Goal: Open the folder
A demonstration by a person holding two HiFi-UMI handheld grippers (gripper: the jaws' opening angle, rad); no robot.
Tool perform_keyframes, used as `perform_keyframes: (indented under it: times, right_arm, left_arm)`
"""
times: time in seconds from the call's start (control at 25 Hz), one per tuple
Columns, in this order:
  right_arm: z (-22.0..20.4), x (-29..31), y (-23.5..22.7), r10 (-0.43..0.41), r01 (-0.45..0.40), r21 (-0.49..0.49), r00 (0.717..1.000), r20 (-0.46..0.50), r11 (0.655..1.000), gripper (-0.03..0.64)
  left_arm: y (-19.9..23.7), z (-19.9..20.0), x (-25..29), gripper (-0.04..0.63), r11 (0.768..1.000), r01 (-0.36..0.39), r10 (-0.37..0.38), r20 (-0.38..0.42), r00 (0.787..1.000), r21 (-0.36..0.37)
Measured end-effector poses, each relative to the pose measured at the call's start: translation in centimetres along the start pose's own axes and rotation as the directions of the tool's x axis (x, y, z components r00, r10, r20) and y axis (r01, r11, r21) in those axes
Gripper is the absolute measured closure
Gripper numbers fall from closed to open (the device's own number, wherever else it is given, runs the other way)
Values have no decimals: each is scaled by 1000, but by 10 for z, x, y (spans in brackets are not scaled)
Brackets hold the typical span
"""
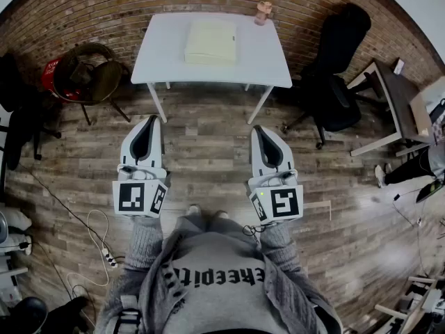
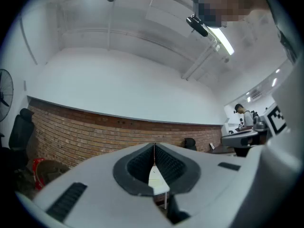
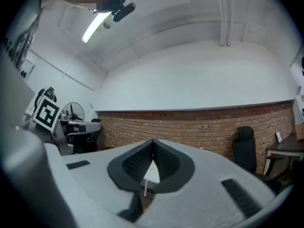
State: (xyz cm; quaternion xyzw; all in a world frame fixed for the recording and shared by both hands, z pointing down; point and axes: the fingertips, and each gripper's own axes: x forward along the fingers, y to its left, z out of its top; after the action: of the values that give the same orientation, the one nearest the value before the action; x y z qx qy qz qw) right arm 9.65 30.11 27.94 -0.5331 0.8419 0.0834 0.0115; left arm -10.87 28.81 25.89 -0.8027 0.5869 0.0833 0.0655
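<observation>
A pale yellow folder (image 1: 211, 43) lies shut and flat on a white table (image 1: 161, 64) by the brick wall, well ahead of me. My left gripper (image 1: 149, 118) is held over the wood floor short of the table, jaws shut and empty. My right gripper (image 1: 258, 129) is level with it to the right, also shut with nothing in it. Both point toward the table. In the left gripper view the table (image 2: 157, 178) shows through the gap of the left gripper (image 2: 154, 146). The right gripper (image 3: 152, 141) frames a sliver of table (image 3: 151, 176) the same way.
A small pink cup (image 1: 263, 12) stands at the table's far right corner. A black office chair (image 1: 335, 68) and a wooden desk (image 1: 393, 103) are to the right. A chair with a red item (image 1: 82, 77) sits left. A power strip (image 1: 109, 257) and cable lie on the floor.
</observation>
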Motion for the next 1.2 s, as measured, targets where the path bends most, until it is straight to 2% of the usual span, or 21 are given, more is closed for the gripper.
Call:
perform_keyframes:
  times: [0.84,1.2]
  right_arm:
    - [-4,56,32,-68,68,-3,998,16,998,612]
    - [-25,83,11,-80,80,9,996,-29,997,612]
  left_arm:
    - [67,-11,21,584,999,36,-36,8,999,1]
    - [69,-29,60,584,997,72,-72,-8,997,-12]
